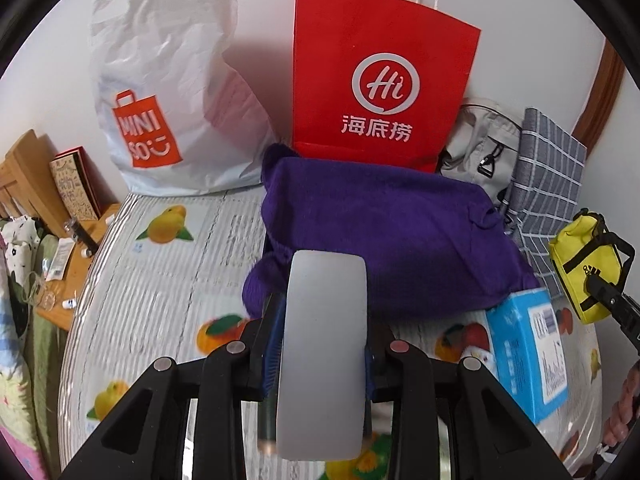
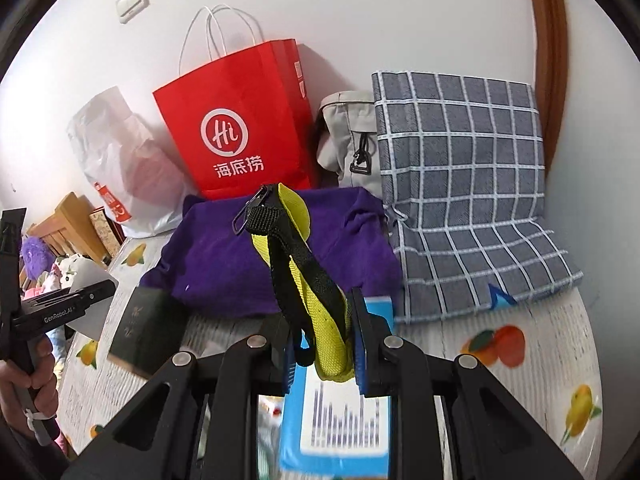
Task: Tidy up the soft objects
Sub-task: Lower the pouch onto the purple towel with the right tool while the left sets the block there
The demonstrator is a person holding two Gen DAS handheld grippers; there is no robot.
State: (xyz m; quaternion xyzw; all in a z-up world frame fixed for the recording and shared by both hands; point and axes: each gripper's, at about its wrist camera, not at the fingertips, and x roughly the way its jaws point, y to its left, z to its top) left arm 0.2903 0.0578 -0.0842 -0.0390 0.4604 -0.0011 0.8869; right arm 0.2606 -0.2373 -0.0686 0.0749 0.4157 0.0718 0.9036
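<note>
A folded purple sweater (image 1: 380,240) lies on the fruit-print table cover (image 1: 160,280), in front of the red paper bag (image 1: 380,80); it also shows in the right wrist view (image 2: 240,256). My left gripper (image 1: 324,344) is shut on a flat grey-white object (image 1: 324,340), held just before the sweater's near edge. My right gripper (image 2: 324,352) is shut on a small yellow bag (image 2: 320,312) with black straps, held above a blue box (image 2: 340,420). The yellow bag (image 1: 580,264) and right gripper show at the right edge of the left wrist view.
A white MINISO plastic bag (image 1: 160,100) stands back left. A grey backpack (image 2: 348,140) and a grey checked cloth (image 2: 460,180) lie back right against the wall. A dark booklet (image 2: 144,328) lies left of the sweater. A wooden shelf (image 1: 60,240) with clutter is at far left.
</note>
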